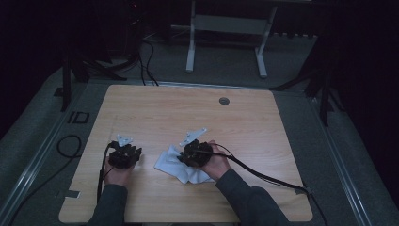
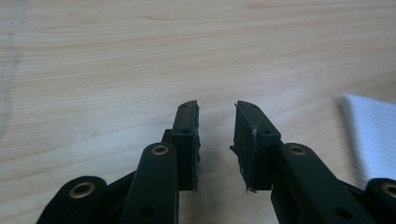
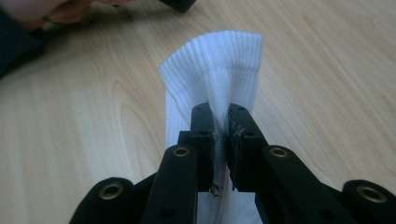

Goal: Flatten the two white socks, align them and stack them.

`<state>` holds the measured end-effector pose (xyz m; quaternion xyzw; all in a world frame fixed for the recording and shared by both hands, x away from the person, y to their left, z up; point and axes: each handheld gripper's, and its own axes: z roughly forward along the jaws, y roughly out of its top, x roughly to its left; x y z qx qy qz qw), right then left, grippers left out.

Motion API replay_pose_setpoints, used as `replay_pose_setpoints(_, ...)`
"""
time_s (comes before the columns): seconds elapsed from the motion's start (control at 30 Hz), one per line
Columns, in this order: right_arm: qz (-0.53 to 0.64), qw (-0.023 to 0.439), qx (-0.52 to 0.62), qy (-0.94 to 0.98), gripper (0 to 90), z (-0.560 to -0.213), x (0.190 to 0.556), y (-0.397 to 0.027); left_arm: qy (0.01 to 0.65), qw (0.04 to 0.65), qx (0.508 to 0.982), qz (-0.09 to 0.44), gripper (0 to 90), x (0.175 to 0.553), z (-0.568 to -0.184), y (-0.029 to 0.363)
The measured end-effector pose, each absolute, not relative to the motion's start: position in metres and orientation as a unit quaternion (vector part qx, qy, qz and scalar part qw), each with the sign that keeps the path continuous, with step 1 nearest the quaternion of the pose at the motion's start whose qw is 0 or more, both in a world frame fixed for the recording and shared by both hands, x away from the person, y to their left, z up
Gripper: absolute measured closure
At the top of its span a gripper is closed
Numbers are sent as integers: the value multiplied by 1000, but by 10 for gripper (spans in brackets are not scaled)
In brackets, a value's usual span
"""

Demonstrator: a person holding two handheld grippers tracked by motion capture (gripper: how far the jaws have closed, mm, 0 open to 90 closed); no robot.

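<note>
A white ribbed sock (image 1: pixel 175 165) lies on the wooden table (image 1: pixel 188 113) near its front edge. My right gripper (image 1: pixel 184 156) is low over it and shut on it. Seen along the right gripper (image 3: pixel 221 126), the two pads pinch a fold of the sock (image 3: pixel 219 60), and the cuff end stretches away flat on the wood. My left gripper (image 1: pixel 124 147) rests to the left of the sock. Its jaws (image 2: pixel 216 135) stand apart with bare wood between them and nothing held. An edge of the sock (image 2: pixel 373 135) shows at the right of the left gripper view.
A round cable hole (image 1: pixel 224 100) sits in the far part of the table. The right gripper's cable (image 1: pixel 263 174) trails off to the right across the wood. Cables and a white desk frame (image 1: pixel 226 28) stand on the floor beyond the table.
</note>
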<state>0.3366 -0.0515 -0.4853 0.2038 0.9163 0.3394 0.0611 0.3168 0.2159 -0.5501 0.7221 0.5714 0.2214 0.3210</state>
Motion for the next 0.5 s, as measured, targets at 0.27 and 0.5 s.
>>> replay_pose_setpoints(0.27, 342, 46, 216, 913, 815, -495, 341, -43, 523, 321, 764, 201, 783, 300, -550, 187)
replay_pose_setpoints(0.5, 345, 46, 218, 912, 815, -491, 345, -44, 505, 309, 786, 180, 894, 297, -555, 174)
